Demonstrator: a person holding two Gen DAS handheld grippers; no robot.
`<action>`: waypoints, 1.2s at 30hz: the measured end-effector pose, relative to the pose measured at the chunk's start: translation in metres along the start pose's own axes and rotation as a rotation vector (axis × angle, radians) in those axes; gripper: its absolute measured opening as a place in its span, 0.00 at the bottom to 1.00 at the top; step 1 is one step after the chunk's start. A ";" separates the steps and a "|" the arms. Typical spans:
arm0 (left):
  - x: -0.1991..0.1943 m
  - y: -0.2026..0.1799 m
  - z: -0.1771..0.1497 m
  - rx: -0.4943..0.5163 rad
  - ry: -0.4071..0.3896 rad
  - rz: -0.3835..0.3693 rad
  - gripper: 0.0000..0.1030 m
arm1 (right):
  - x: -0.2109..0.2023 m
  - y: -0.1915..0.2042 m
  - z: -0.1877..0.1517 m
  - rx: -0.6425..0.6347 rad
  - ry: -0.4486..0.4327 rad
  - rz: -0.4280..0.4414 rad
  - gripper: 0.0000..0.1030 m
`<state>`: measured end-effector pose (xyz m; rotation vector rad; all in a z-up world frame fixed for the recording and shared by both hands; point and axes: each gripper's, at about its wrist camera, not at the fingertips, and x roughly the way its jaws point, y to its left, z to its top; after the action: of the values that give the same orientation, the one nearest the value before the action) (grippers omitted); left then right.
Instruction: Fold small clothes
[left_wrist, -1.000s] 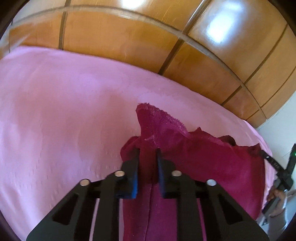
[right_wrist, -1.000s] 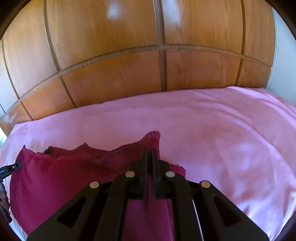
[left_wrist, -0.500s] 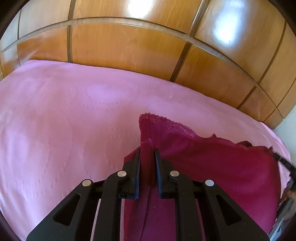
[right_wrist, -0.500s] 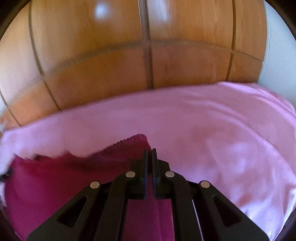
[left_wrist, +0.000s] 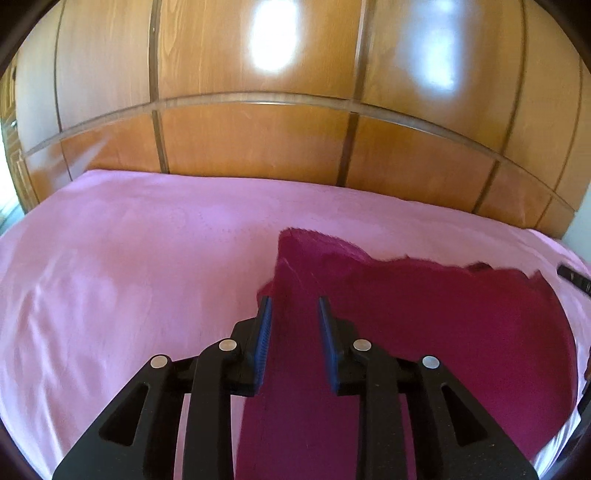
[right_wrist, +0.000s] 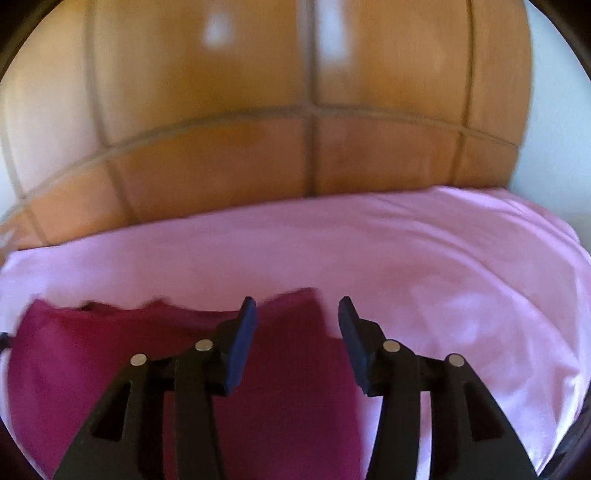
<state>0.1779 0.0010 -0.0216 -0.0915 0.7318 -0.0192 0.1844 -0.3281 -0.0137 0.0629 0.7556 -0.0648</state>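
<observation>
A dark magenta garment (left_wrist: 424, 317) lies spread on the pink bed sheet (left_wrist: 129, 277), its frayed far edge toward the wooden panels. My left gripper (left_wrist: 294, 301) hovers over the garment's left corner; its jaws are opening, the cloth shows in the gap below them and the pads do not press on it. In the right wrist view, which is blurred, the same garment (right_wrist: 92, 350) fills the lower left. My right gripper (right_wrist: 297, 306) is over its right corner with jaws opening wide and nothing pinched between them.
Glossy wooden panels (left_wrist: 258, 147) rise behind the bed. The pink sheet (right_wrist: 443, 277) stretches far to the left of the garment and to its right. A black tip of the other gripper (left_wrist: 574, 277) shows at the right edge of the left view.
Both grippers have let go of the garment's far corners and their jaws have spread, the right one much wider. The cloth edge has dropped onto the sheet. Both views have swung up.
</observation>
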 end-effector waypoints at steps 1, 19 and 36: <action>-0.005 -0.002 -0.005 0.005 -0.003 -0.007 0.23 | -0.006 0.012 -0.003 -0.017 -0.002 0.041 0.55; -0.042 0.008 -0.045 -0.021 -0.015 -0.005 0.57 | -0.009 0.117 -0.060 -0.102 0.110 0.281 0.62; -0.035 0.037 -0.083 -0.067 0.099 0.048 0.44 | 0.016 0.099 -0.080 -0.048 0.152 0.264 0.65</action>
<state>0.0960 0.0331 -0.0634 -0.1372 0.8332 0.0467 0.1499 -0.2236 -0.0792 0.1223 0.8942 0.2109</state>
